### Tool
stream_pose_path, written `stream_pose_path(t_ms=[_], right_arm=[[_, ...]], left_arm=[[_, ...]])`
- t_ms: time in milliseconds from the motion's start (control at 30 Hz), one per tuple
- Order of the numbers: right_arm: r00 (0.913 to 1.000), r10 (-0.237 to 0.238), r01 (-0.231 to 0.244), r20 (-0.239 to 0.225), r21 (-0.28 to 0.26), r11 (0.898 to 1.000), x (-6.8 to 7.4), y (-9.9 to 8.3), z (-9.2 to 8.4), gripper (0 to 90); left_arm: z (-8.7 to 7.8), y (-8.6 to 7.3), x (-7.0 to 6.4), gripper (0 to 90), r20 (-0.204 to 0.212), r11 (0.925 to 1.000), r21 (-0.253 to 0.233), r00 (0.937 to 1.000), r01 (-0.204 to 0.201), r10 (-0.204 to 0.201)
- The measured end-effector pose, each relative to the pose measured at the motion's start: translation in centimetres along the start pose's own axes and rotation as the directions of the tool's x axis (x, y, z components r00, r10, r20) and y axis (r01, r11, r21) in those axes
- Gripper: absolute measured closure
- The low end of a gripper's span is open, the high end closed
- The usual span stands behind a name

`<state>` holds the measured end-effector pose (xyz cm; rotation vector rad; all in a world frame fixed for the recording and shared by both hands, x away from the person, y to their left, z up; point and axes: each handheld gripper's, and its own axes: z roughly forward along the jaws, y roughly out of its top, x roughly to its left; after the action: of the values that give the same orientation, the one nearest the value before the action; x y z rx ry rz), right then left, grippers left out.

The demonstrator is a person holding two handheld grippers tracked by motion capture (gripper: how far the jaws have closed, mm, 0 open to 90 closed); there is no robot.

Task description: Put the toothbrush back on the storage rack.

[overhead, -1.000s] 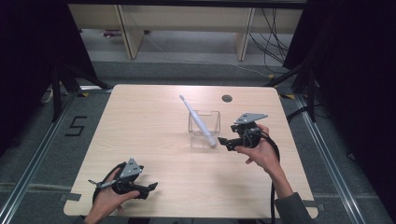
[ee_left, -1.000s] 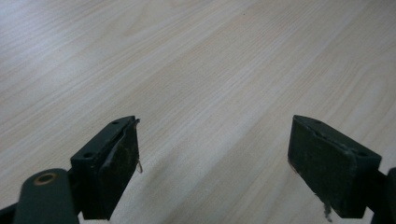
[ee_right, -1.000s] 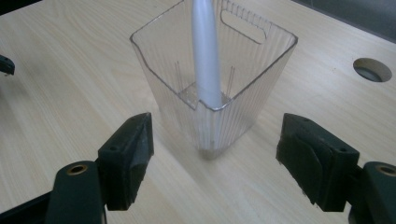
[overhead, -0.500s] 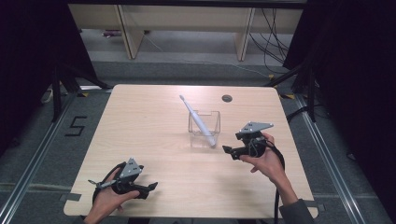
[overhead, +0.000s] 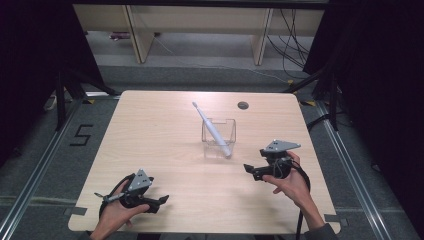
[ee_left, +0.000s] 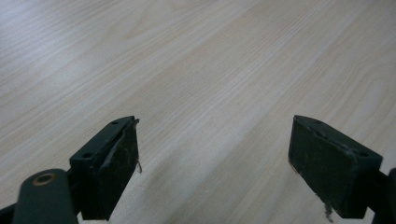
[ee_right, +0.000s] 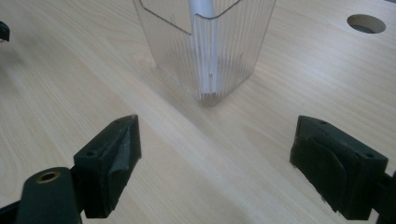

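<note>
Right gripper [overhead: 248, 170] first: jaws spread wide, nothing between them, nothing touching the pads, just bare light wood underneath. From its own camera you see the two black jaws rising from the bottom corners with a broad gap, and straight ahead of that gap, a short way off, stands the clear ribbed plastic cup [ee_right: 205, 46], upright on the table [ee_right: 70, 93]. Inside it the white handle of the toothbrush [ee_right: 201, 9] runs down to the cup's floor. Beyond and to the right of the jaws there's the round cable hole [ee_right: 366, 23] in the tabletop. Switch to the high view and you get what that close camera cuts off: the whole toothbrush [overhead: 212, 129], leaning out of the cup [overhead: 219, 136] with its head tilted up and away past the rim, and the right hand [overhead: 290, 182] wrapped around the gripper body, grey three-cornered plate on top, cable trailing back toward the table edge. The cup sits just ahead of that gripper's tips, apart from them, no contact. Now the left gripper [overhead: 162, 200], down at the near edge, well apart from the cup and the other hand: left hand [overhead: 117, 212] gripping it, and its own camera shows the jaws parted wide as well, released, holding nothing, only wood grain [ee_left: 210, 70] ahead. Its pads look worn, a few frayed shreds hanging from the edges. Farther out, the high view shows grey floor [overhead: 45, 150] with a "5" marked [overhead: 81, 135] beside the table, and shelving [overhead: 200, 30] at the back.
</note>
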<state>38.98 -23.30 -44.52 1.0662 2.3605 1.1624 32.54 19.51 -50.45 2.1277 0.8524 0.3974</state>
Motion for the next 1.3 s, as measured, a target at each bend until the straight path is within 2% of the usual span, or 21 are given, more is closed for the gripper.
stream_pose_path(t_ms=[133, 200, 233, 267, 367, 433, 533, 600, 700, 800, 867, 900, 967, 1033, 1133, 1167, 1200, 1233, 1300], right_arm=[[1.0000, -0.007, 0.007, 0.001, -0.006, 1.000, 0.0, -0.3, -0.2, 16.6], [0.9999, 0.011, -0.011, -0.010, 0.006, 1.000, 0.2, -0.6, -0.3, 16.7], [0.9999, -0.012, 0.012, 0.003, -0.007, 1.000, 0.1, -0.7, -0.3, 16.7], [1.0000, 0.004, -0.004, -0.008, 0.002, 1.000, 0.2, -0.8, -0.3, 16.7], [0.9999, -0.008, 0.008, -0.009, -0.004, 1.000, 0.2, -1.1, -0.4, 16.9], [0.9999, 0.010, -0.010, -0.008, -0.001, 1.000, 0.4, -1.4, -0.5, 17.0], [0.9999, 0.010, -0.010, -0.010, 0.001, 1.000, 0.6, -1.7, -0.6, 17.2], [1.0000, -0.005, 0.005, -0.008, -0.003, 1.000, 0.5, -2.0, -0.6, 17.2], [0.9999, 0.011, -0.010, -0.011, 0.010, 1.000, 0.7, -2.3, -0.7, 17.4], [1.0000, -0.008, 0.008, 0.001, 0.009, 1.000, 0.6, -2.6, -0.7, 17.4], [0.9999, -0.004, 0.004, -0.012, 0.015, 1.000, 0.6, -2.8, -0.7, 17.5], [0.9999, 0.011, -0.011, -0.004, 0.019, 1.000, 0.7, -2.9, -0.8, 17.5], [1.0000, 0.002, -0.002, -0.005, 0.019, 1.000, 0.7, -3.1, -0.9, 17.6], [0.9998, 0.018, -0.018, -0.010, 0.033, 0.999, 0.9, -3.5, -1.0, 17.6], [0.9999, -0.006, 0.006, -0.012, 0.025, 1.000, 0.7, -3.8, -1.0, 17.6], [0.9996, 0.026, -0.025, -0.009, 0.042, 0.999, 1.0, -4.0, -1.1, 17.7], [0.9999, -0.012, 0.012, -0.004, 0.029, 1.000, 0.8, -4.1, -1.1, 17.7], [0.9996, 0.027, -0.026, -0.004, 0.051, 0.998, 1.1, -4.2, -1.2, 17.7], [0.9999, -0.016, 0.016, 0.001, 0.034, 0.999, 0.8, -4.5, -1.2, 17.9]], left_arm=[[0.0, 0.0, 0.0, 15.5, -0.001, 1.0000, 0.006, 1.0000, -0.002, 0.002], [0.0, 0.0, 0.0, 15.5, -0.002, 1.0000, 0.006, 1.0000, -0.002, 0.002], [0.0, 0.0, 0.0, 15.5, -0.001, 1.0000, 0.004, 1.0000, -0.001, 0.001], [0.0, 0.0, 0.0, 15.5, -0.001, 1.0000, 0.004, 1.0000, -0.002, 0.002], [0.0, 0.0, 0.0, 15.4, -0.002, 1.0000, 0.005, 1.0000, -0.003, 0.003], [0.0, 0.0, 0.0, 15.4, 0.000, 1.0000, 0.001, 1.0000, -0.001, 0.001], [-0.1, 0.0, 0.0, 15.3, -0.004, 1.0000, 0.002, 1.0000, -0.002, 0.002], [-0.1, 0.0, 0.0, 15.2, -0.004, 1.0000, 0.001, 1.0000, -0.001, 0.001], [-0.1, 0.0, 0.0, 15.1, -0.004, 1.0000, 0.001, 1.0000, 0.000, 0.000], [-0.1, 0.0, 0.0, 15.1, -0.004, 1.0000, 0.000, 1.0000, -0.001, 0.001], [-0.1, 0.0, 0.0, 15.2, -0.004, 1.0000, 0.001, 1.0000, -0.002, 0.002], [-0.1, 0.0, 0.0, 15.1, -0.004, 1.0000, 0.001, 1.0000, -0.002, 0.002], [-0.1, 0.0, 0.0, 15.2, -0.004, 1.0000, 0.001, 1.0000, -0.002, 0.002], [-0.1, 0.0, 0.0, 15.1, -0.004, 1.0000, 0.001, 1.0000, -0.002, 0.002], [-0.1, 0.0, 0.0, 15.1, -0.005, 1.0000, 0.002, 1.0000, -0.002, 0.002], [-0.1, 0.0, 0.0, 15.1, -0.005, 1.0000, 0.002, 1.0000, -0.004, 0.004], [-0.1, 0.0, 0.0, 15.2, -0.005, 1.0000, 0.001, 1.0000, -0.003, 0.003], [-0.1, 0.0, 0.0, 15.1, -0.005, 1.0000, 0.002, 1.0000, -0.003, 0.003], [-0.1, 0.0, 0.0, 15.1, -0.005, 1.0000, 0.001, 1.0000, -0.004, 0.004]])
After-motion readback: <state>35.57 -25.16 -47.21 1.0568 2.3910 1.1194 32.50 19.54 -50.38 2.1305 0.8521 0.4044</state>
